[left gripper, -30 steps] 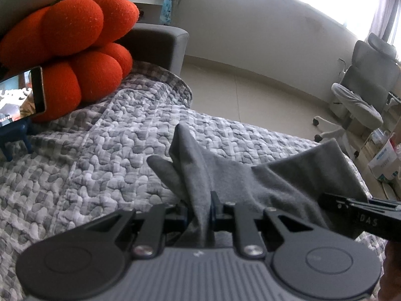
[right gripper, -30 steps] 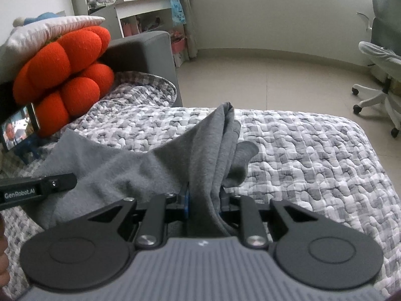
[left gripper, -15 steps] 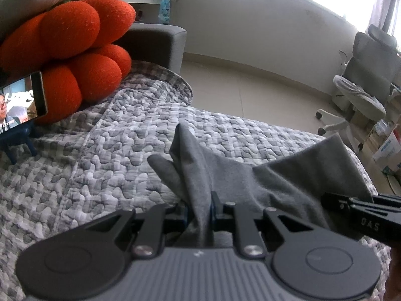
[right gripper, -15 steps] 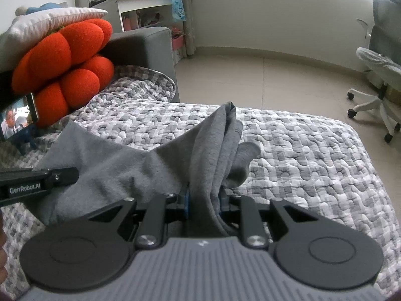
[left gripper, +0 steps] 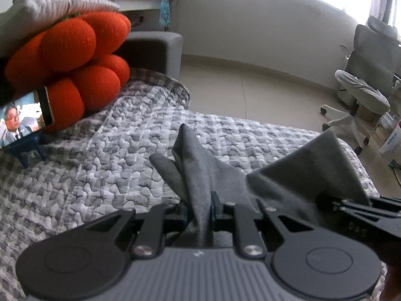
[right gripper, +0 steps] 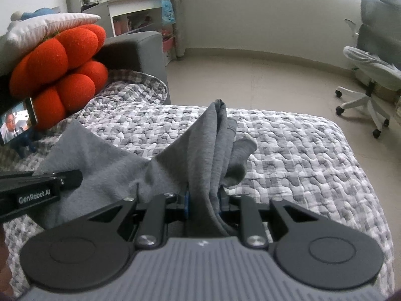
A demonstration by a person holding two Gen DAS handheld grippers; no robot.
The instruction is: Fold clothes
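A grey checked quilt [left gripper: 105, 175] carries orange cushion [left gripper: 75, 57] and phone stand [left gripper: 27, 148].

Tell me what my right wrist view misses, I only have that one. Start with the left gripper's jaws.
Observer: The left gripper is shut on a bunched corner of the grey garment.
Operator: Report the cloth between the two grippers.
Observer: It spans across to the right gripper, rising in a peak beside it.
Operator: Give me the far right of the room.
Observer: A white box with blue print sits on the floor by the office chair.
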